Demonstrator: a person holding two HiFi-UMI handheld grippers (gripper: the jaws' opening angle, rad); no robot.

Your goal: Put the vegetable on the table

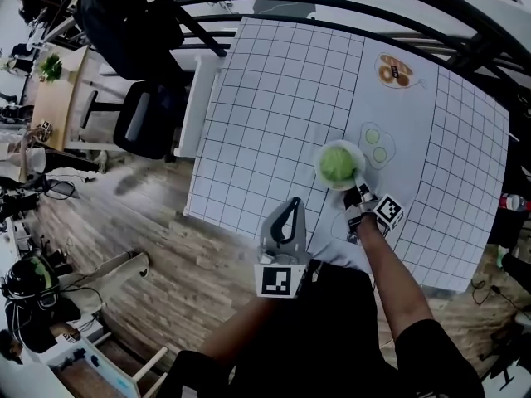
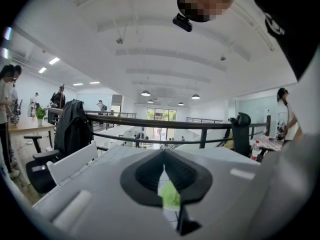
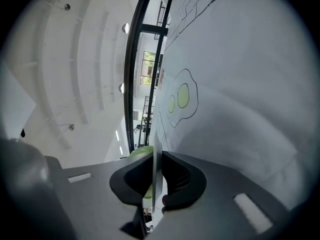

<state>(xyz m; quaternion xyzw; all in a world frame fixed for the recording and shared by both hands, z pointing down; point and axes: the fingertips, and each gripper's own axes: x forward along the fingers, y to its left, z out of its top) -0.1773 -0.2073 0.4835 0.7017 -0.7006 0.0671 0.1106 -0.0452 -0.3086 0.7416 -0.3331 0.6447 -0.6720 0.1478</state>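
Observation:
A round green vegetable [image 1: 338, 163] lies on a small white plate [image 1: 323, 172] over the near part of the gridded white table [image 1: 274, 114]. My right gripper [image 1: 358, 191] is shut on the plate's near rim. In the right gripper view the thin rim [image 3: 155, 154] runs between the pads, with the vegetable [image 3: 140, 153] just beyond the left pad. My left gripper [image 1: 286, 214] hovers at the table's near edge, left of the plate, shut and holding nothing. Its dark pads [image 2: 187, 176] meet in the left gripper view, and a green patch shows through the slit below them.
A printed outline with two green slices [image 1: 377, 145] lies just right of the plate, also seen as an outline [image 3: 181, 98] in the right gripper view. Another printed picture [image 1: 396, 71] sits farther back. A chair [image 1: 149, 114] stands left of the table; a black railing [image 1: 348, 7] runs behind.

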